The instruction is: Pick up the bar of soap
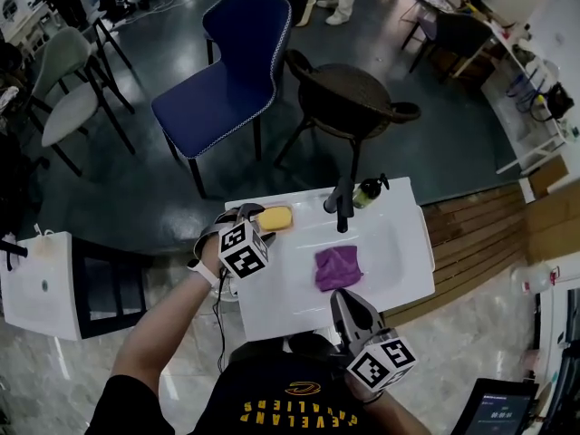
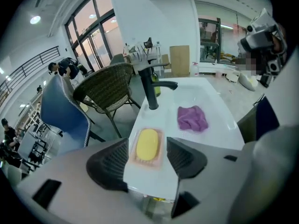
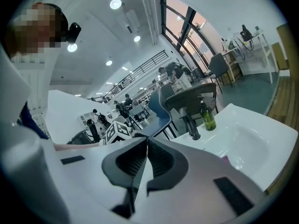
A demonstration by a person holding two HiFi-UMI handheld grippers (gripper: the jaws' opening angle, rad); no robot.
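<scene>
1. Starting closest to your body, your right gripper (image 3: pixel 145 146) has its jaws pressed together with nothing between them. It hangs over the near edge of the white surface (image 1: pixel 403 256) and points toward the purple cloth (image 1: pixel 337 267).
2. Just past those tips, the purple cloth lies crumpled in the basin hollow of the surface. No gripper touches it.
3. Further out on your left, your left gripper (image 1: pixel 246 214) tilts down over the left end of the surface. Its jaws are spread wide. In the left gripper view the bar of soap (image 2: pixel 147 144) shows in the gap between the two pads, and neither pad touches it.
4. The bar of soap is yellow and oval. It lies flat in a pinkish soap dish (image 2: pixel 145 164) at the far left corner of the surface, left of the faucet and well apart from the cloth.
5. At the far rim stands the black faucet (image 1: pixel 342 208), its spout reaching over the basin. A green bottle (image 1: pixel 367 191) with a dark pump top is just beside it on the right.
6. Beyond the surface, on the dark floor, a brown wicker chair (image 1: pixel 349 98) stands behind the faucet. A blue chair (image 1: pixel 227 80) with pale stitching along its edge sits to the left of the wicker one.
</scene>
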